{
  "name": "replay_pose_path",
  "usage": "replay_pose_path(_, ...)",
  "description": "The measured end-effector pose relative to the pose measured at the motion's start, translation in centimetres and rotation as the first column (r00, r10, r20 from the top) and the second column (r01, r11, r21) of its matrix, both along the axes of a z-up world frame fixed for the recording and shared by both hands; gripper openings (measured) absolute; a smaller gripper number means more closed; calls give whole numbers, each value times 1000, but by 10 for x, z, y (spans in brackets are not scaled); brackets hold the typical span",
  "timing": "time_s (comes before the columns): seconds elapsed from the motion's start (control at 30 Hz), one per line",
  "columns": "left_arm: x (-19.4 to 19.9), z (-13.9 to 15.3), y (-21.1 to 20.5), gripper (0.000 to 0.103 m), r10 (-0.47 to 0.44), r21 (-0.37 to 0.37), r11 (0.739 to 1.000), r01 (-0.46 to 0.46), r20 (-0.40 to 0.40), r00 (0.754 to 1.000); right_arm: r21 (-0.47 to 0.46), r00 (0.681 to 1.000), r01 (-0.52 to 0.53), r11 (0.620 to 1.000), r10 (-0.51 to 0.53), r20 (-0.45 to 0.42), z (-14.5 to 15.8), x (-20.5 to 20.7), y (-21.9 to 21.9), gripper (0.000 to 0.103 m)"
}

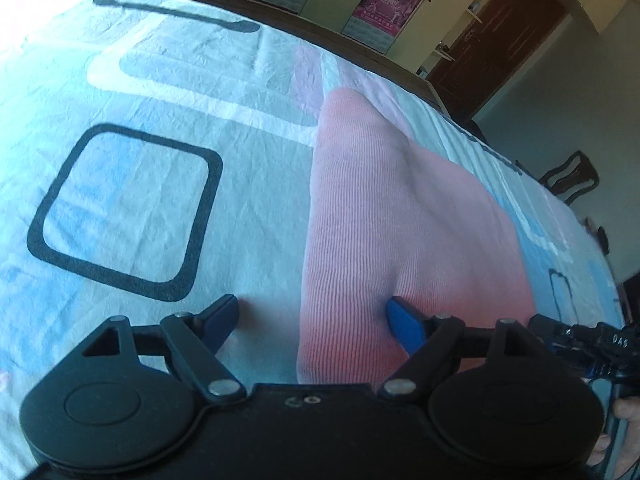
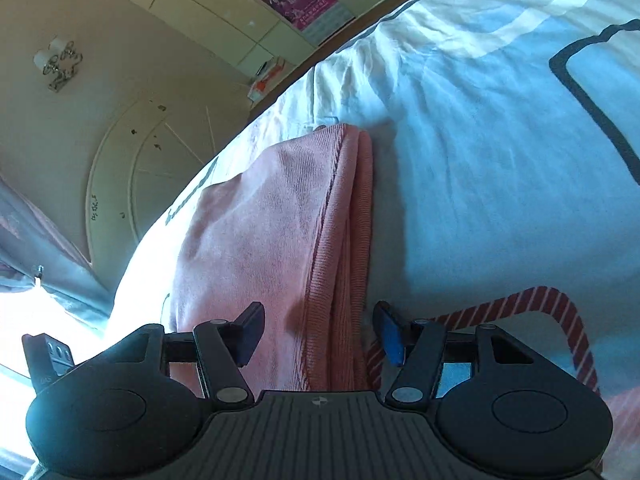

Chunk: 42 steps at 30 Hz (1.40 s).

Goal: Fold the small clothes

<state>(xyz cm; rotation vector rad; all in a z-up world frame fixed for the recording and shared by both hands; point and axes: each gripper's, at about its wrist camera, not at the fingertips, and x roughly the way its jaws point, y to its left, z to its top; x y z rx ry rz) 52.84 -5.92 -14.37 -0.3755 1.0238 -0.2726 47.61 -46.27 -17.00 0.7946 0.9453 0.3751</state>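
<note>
A pink ribbed garment (image 1: 400, 208) lies folded into a long strip on the bed sheet (image 1: 168, 80). My left gripper (image 1: 314, 320) hovers low over its near end with the jaws wide apart. The left fingertip (image 1: 224, 314) is over bare sheet, and the right one rests on the pink cloth. In the right wrist view the same garment (image 2: 260, 216) shows its stacked folded edge (image 2: 352, 220). My right gripper (image 2: 320, 330) straddles that edge, open. One fingertip (image 2: 252, 326) is over the cloth and the other stands beside the edge, over the sheet.
The sheet is pale blue and white with a black rounded square (image 1: 124, 212). A red-and-white striped band (image 2: 560, 304) curves on the sheet right of the right gripper. Behind the bed's dark far edge stand a wardrobe with posters (image 1: 384, 4), a brown door (image 1: 496, 36) and a chair (image 1: 572, 176).
</note>
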Motion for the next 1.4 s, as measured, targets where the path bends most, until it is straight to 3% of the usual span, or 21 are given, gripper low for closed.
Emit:
replay_pose_path(0.13, 6, 2, -3, 77, -42, 12, 999, 42, -5, 999, 82, 999, -49, 995, 51, -20, -5, 14, -1, 60)
replay_pose_path(0.27, 17, -3, 3, 75, -52, -66, 996, 51, -14, 999, 168, 999, -22, 986, 26, -22, -15, 20, -9, 60)
replay_pose_path(0.37, 24, -7, 6, 73, -45, -136, 990, 42, -20, 999, 138, 999, -48, 989, 49, -1, -11, 23, -3, 60)
replay_pose_path(0.43, 29, -10, 2, 65, -89, -206, 975, 81, -28, 996, 118, 998, -66, 991, 66, 7, -8, 24, -2, 60)
replay_pose_path(0.47, 30, -13, -3, 67, -118, -217, 970, 107, -35, 992, 104, 997, -74, 992, 73, 10, -7, 23, -3, 60)
replay_pose_path(0.6, 36, -11, -20, 68, -160, -139, 978, 157, -10, 987, 105, 997, -72, 992, 72, 4, -9, 16, -7, 58)
replay_pose_path(0.7, 41, -7, -34, 58, -191, -72, 979, 191, 11, 982, 53, 997, -73, 996, 73, 8, -6, 25, 7, 55)
replay_pose_path(0.73, 42, -5, -39, 54, -198, -48, 979, 199, 18, 980, 12, 997, -73, 997, 73, 17, -3, 28, 14, 52)
replay_pose_path(0.77, 42, -2, -45, 49, -206, -16, 978, 206, 29, 978, -50, 997, -68, 996, 69, 18, 2, 30, 23, 39)
replay_pose_path(0.8, 40, 1, -51, 46, -222, 22, 975, 221, 45, 974, -142, 998, -62, 988, 65, 18, 8, 32, 34, 33)
replay_pose_path(0.87, 33, 13, -68, 39, -267, 142, 957, 253, 87, 960, -283, 995, -77, 956, 93, 44, 19, 30, 55, 21)
replay_pose_path(0.93, 25, 24, -84, 35, -319, 255, 926, 279, 128, 939, -398, 991, -77, 914, 115, 74, 29, 24, 74, 20)
replay_pose_path(1.0, 18, 31, -91, 34, -352, 314, 904, 291, 155, 923, -472, 987, -60, 880, 122, 100, 39, 17, 88, 19)
replay_pose_path(1.17, 6, 50, -80, 32, -374, 324, 898, 297, 207, 904, -563, 976, -28, 826, 144, 162, 66, 1, 115, 18)
replay_pose_path(1.3, -5, 70, -55, 32, -374, 347, 896, 278, 253, 892, -589, 964, -27, 808, 177, 200, 87, -9, 142, 18)
replay_pose_path(1.4, -11, 82, -22, 32, -351, 359, 900, 246, 268, 897, -585, 953, -39, 810, 205, 221, 97, -8, 175, 18)
